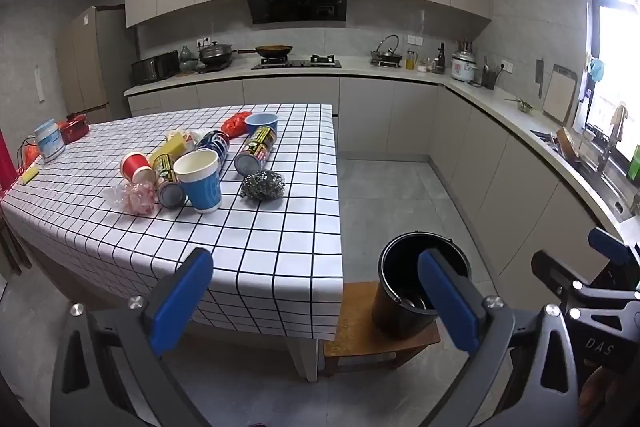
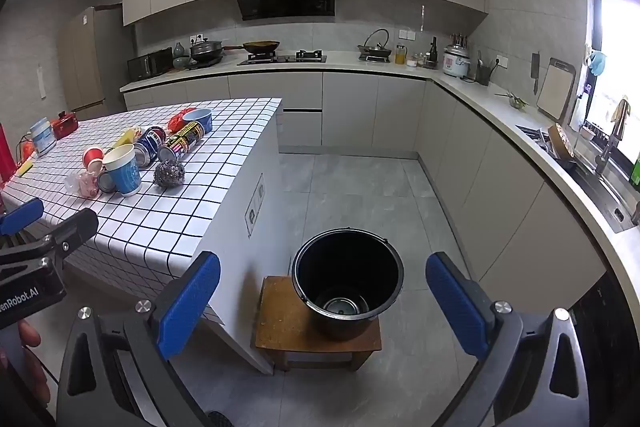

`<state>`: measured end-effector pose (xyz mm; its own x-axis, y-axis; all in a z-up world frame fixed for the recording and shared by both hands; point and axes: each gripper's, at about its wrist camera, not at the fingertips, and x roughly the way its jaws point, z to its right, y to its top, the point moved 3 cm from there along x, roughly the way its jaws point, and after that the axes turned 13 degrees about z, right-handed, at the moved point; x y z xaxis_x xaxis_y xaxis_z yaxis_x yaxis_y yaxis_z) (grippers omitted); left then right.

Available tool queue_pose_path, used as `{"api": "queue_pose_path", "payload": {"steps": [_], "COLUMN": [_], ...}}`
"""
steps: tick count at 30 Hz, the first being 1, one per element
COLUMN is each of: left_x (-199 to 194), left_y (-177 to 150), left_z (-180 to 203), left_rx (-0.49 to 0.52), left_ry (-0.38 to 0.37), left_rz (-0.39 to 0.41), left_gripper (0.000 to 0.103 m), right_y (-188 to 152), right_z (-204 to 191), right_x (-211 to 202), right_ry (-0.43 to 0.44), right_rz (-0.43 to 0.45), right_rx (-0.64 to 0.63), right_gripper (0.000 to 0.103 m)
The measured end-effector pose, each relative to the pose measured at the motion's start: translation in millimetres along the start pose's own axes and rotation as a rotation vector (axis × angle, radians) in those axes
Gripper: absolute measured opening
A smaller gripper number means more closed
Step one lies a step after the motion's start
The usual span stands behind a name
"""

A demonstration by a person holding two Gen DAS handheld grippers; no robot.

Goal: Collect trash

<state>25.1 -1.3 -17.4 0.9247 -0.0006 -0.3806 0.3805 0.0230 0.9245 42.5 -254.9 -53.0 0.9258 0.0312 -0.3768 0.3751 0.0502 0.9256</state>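
On the checked table (image 1: 280, 227): cups, cans and a scouring ball (image 1: 263, 185) heaped at 10 o'clock | black bucket (image 2: 347, 287) on wooden stool (image 2: 280, 331) at 6 o'clock | left gripper (image 1: 316, 303) fingers apart, empty | right gripper (image 2: 324, 303) fingers apart, empty, above bucket

Left wrist view: looks forward and down over table (image 1: 280, 227) corner, near. Right wrist view: further right, faces bucket (image 2: 347, 291) on stool (image 2: 280, 327), close. Both share table, bucket, kitchen counter (image 1: 400, 71).
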Motion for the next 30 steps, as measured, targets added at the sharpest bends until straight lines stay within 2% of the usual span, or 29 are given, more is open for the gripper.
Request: {"api": "queue_pose_path", "payload": {"steps": [8, 30], "left_x": [-2.3, -10.0], "left_y": [-0.5, -3.3], "left_z": [4.6, 0.8], "left_rx": [0.024, 0.012], "left_ry": [0.007, 0.009], "left_rz": [0.012, 0.010], "left_gripper": [0.103, 0.103], "right_y": [1.4, 2.1], "right_z": [-0.5, 0.7], "right_x": [-1.6, -6.5], "right_ry": [-0.003, 0.001], "right_rz": [0.005, 0.021], "right_rx": [0.004, -0.006], "right_gripper": [0.103, 0.103]}}
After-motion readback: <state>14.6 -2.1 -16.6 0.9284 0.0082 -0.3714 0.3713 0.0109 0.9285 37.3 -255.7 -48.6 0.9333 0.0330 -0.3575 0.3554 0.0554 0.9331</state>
